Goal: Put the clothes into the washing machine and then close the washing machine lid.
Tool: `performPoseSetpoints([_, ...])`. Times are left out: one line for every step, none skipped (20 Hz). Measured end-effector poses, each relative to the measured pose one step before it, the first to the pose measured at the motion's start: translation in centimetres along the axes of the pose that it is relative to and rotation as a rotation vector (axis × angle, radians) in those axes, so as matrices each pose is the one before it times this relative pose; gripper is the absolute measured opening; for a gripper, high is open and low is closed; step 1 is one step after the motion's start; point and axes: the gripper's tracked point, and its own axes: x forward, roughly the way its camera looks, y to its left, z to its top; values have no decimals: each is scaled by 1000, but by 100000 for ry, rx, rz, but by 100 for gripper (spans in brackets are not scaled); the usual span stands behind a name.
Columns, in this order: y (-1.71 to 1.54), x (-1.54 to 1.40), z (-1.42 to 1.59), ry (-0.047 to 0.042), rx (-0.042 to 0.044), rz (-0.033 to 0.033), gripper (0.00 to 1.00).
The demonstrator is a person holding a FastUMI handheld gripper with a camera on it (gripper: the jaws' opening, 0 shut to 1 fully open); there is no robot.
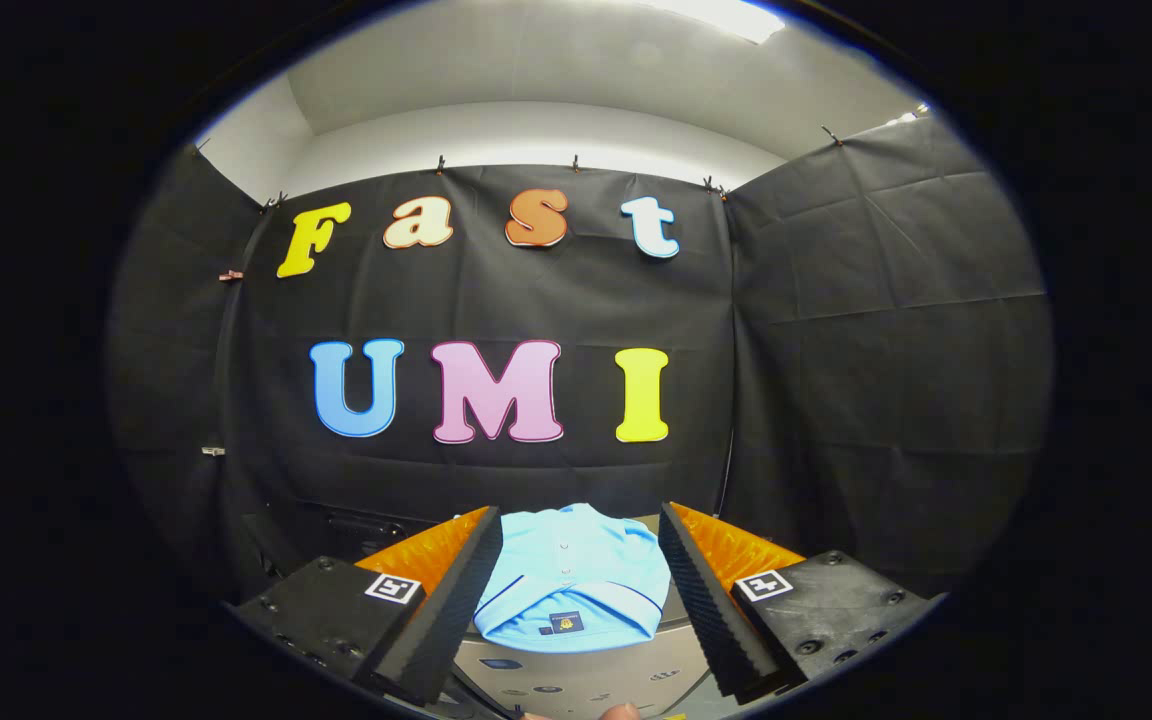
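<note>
Evidently you held the hand-held gripper [576,590] spread wide and level, its fingers flanking the folded light-blue shirt [573,585] without touching it, likely lining up for a grasp. That shirt lay just ahead, between the fingers, on a pale surface [586,680] with small markings, possibly the washing machine's top; I couldn't tell. Its lid and opening were hard to make out.

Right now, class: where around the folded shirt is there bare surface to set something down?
A grey strip of the machine's top lies bare just before the folded light-blue polo shirt. The shirt crowds the span between the open gripper fingers. Beyond it hangs black cloth.
</note>
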Motion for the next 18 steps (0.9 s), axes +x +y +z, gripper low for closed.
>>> performPoseSetpoints([-70,672,-310,875,-552,191,98])
performPoseSetpoints([155,819,-363,952,-524,680,98])
performPoseSetpoints([125,945,-378,1336,-104,833,98])
performPoseSetpoints([224,964,-617,2341,-63,1574,98])
performPoseSetpoints([191,904,-401,1805,519,1871,98])
performPoseSetpoints([126,1157,-253,1726,1033,1360,99])
performPoseSetpoints([-62,987,-358,2149,661,693,98])
performPoseSetpoints([-179,1125,-696,2691,304,656,98])
performPoseSetpoints([-56,1104,-473,2482,354,623,98])
performPoseSetpoints([-218,1064,-392,2244,503,-122,98])
performPoseSetpoints([-414,1071,-238,2286,224,-836,99])
performPoseSetpoints([-499,1185,-507,2562,-542,-1310,99])
performPoseSetpoints([-487,1338,-339,2148,-838,-822,99])
performPoseSetpoints([-585,1374,-515,2915,-1630,-1927,99])
performPoseSetpoints([-779,1363,-577,2799,-1733,-2338,99])
performPoseSetpoints([-513,1573,-524,2834,-1170,-1412,98])
performPoseSetpoints([-214,1312,-686,3661,16,-27,99])
performPoseSetpoints([265,1169,-774,3625,1816,1418,99])
